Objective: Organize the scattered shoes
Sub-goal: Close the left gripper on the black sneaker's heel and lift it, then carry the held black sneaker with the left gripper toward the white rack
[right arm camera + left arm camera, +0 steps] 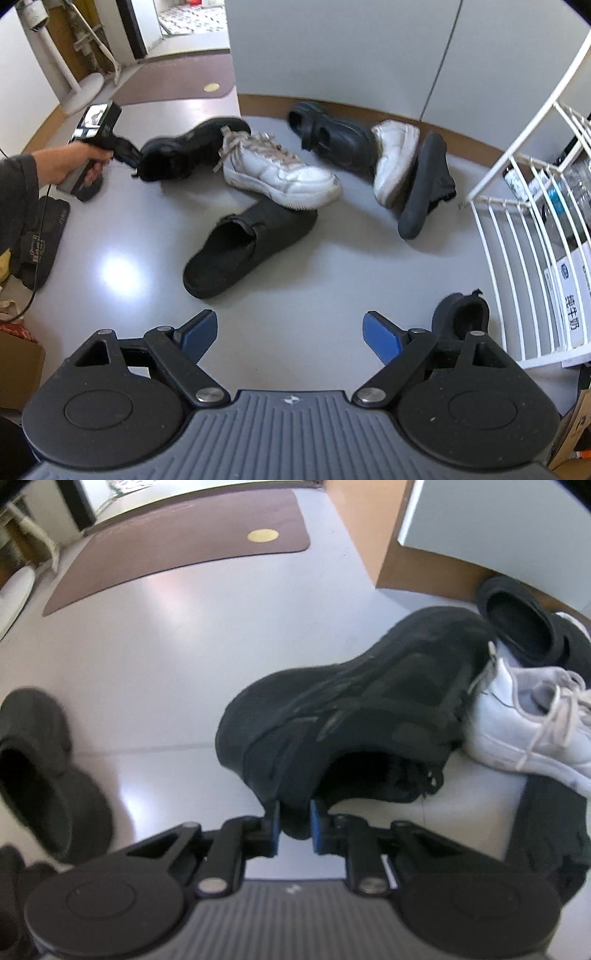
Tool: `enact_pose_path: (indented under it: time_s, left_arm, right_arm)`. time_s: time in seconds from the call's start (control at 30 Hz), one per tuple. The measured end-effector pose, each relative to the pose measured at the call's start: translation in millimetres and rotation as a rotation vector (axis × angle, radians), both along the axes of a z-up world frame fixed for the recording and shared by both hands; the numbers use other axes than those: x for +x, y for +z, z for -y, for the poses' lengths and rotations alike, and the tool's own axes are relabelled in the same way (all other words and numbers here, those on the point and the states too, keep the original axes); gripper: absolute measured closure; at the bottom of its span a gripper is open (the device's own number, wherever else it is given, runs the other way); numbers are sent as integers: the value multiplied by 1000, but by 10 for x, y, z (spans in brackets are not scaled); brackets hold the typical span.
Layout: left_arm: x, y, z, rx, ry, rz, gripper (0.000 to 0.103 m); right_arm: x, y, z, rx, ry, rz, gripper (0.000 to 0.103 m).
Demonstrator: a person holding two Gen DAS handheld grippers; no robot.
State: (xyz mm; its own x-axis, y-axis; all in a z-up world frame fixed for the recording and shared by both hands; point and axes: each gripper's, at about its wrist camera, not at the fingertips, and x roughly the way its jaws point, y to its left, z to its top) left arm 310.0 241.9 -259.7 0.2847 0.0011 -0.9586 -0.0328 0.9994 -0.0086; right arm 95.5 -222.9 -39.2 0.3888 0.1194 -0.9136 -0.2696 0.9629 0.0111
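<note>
Two grippers are seen over a pale grey floor [122, 236] strewn with shoes. The left gripper [293, 825] is clamped on the heel collar of a black sneaker [369, 701] — its blue pads are pressed against the fabric on either side. In the right wrist view the same gripper is seen held in a person's hand [79, 164], with the black sneaker reaching away from it towards a white sneaker [284, 177], which it overlaps at the laces. The right gripper [289, 334] is held wide, with only bare floor between its blue pads.

The white sneaker is propped with its toe on a dark grey clog [243, 247] that lies on the floor in front of the right gripper. Farther back, beside the brown skirting, a black strapped shoe [328, 134] is seen, and to its right a second white sneaker [393, 162] is tipped on end against another dark clog [423, 184] standing on its side. One more black shoe [461, 314] lies close to a white wire rack [517, 221], just beside the right finger. A brown mat [177, 550] is spread farther off on the floor — well apart from the pile.
</note>
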Motion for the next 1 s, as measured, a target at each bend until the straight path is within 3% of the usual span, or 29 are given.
enact_pose_path:
  time_s: [0.1,0.2,0.27,0.4,0.53,0.77,0.87,0.93,1.0]
  left_arm:
    - [61,-118,-75,-2,0,-6,87]
    - [-199,-135,-226,-11,6,-19,87]
    - [106,-317,-64,-13,8,-27,87]
    - [-243,-306,15,1,6,-59,87]
    - [-665,-262,-198,21,12,-115,87]
    - [-695,-202,-178,-2,12,-124,87]
    - [-658,7,-145,-5,0,-107,73]
    - [-612,152,-85,0,-10,-85,45]
    - [-586,312,7,17,-22,-48,31]
  right_arm:
    - [-47,63,-92,2,17,14,14]
    - [-113,98,-220,-11,44,24,14]
    - [-154,103,-276,-15,57,27,14]
    - [-233,122,-382,-23,82,35,14]
    - [-325,167,-498,-21,110,44,14]
    - [-427,262,-622,-7,152,71,14]
    - [-439,288,-649,-5,159,81,14]
    - [-439,290,-654,-5,161,84,14]
    - [-447,298,-654,-5,162,88,14]
